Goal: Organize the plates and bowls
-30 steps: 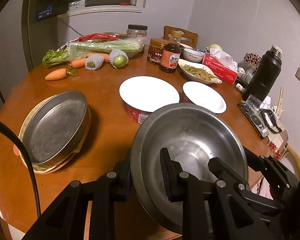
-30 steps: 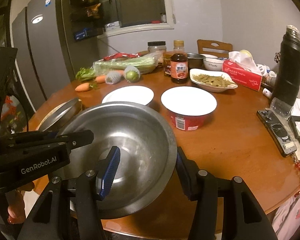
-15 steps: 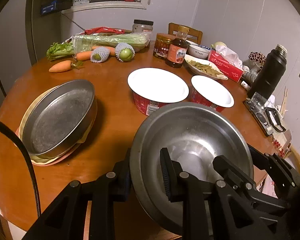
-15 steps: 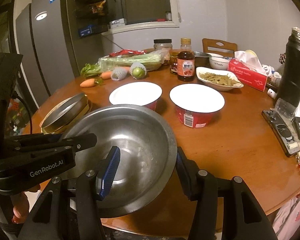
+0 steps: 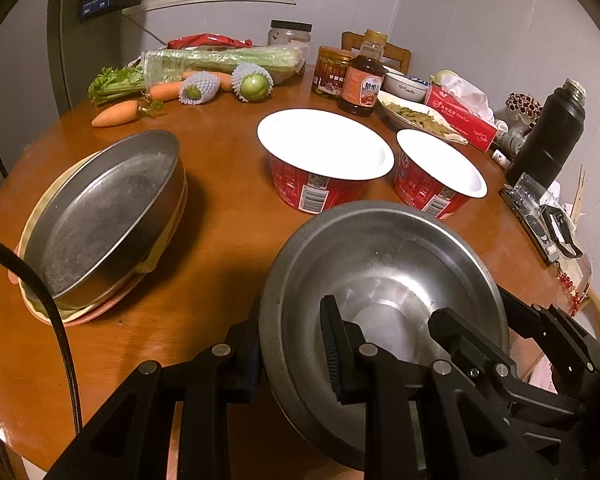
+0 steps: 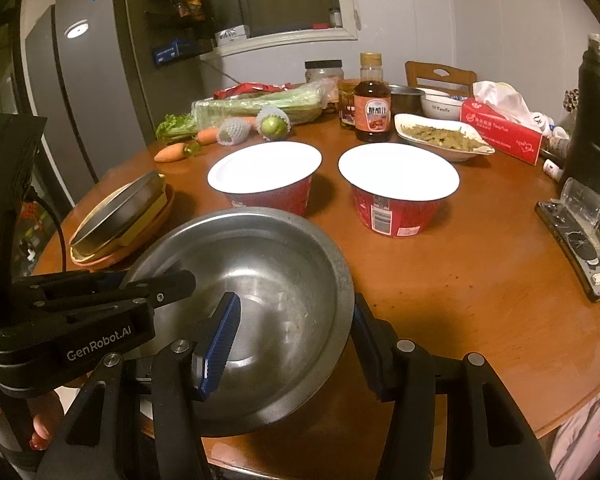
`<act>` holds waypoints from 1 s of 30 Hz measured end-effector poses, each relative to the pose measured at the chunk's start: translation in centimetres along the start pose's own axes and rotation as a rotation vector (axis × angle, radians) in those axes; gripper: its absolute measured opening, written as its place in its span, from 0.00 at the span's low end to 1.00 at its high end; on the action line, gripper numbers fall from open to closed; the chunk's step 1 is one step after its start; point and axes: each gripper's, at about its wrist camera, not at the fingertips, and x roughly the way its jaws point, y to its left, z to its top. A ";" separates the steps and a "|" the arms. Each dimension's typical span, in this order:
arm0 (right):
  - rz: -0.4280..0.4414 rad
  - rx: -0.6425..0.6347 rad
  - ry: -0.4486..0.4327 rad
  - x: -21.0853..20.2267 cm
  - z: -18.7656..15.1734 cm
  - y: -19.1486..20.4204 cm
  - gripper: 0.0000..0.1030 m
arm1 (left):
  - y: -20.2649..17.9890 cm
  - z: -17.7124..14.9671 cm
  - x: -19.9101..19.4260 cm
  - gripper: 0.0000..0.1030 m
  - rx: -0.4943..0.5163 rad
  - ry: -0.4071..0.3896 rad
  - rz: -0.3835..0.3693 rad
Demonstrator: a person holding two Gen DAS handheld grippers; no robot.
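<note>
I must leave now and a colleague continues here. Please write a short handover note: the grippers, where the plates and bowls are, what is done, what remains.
Left gripper: shut on the rim of the steel bowl, on its left side.
Right gripper: closed on the same bowl's right rim.
The bowl is held over the near edge of the round table.
Done, as it looks: a metal pan sits on stacked plates at the left.
Left: set the steel bowl down; the two red paper bowls stand apart at the centre, not stacked.
</note>
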 end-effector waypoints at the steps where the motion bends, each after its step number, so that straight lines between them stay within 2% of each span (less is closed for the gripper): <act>1: -0.001 0.001 0.002 0.1 0.0 -0.1 0.56 | 0.0 0.0 0.1 0.25 0.000 0.000 0.001; 17: 0.014 0.021 0.009 0.5 0.0 -0.2 0.56 | 0.3 0.4 0.4 0.27 -0.012 -0.004 -0.012; 24: 0.021 0.044 0.009 0.6 0.1 -0.6 0.56 | 0.3 0.5 -0.4 0.28 -0.009 -0.036 0.001; 30: 0.005 0.047 -0.028 -0.4 0.4 -0.8 0.58 | 0.4 0.6 -1.3 0.29 -0.006 -0.062 0.023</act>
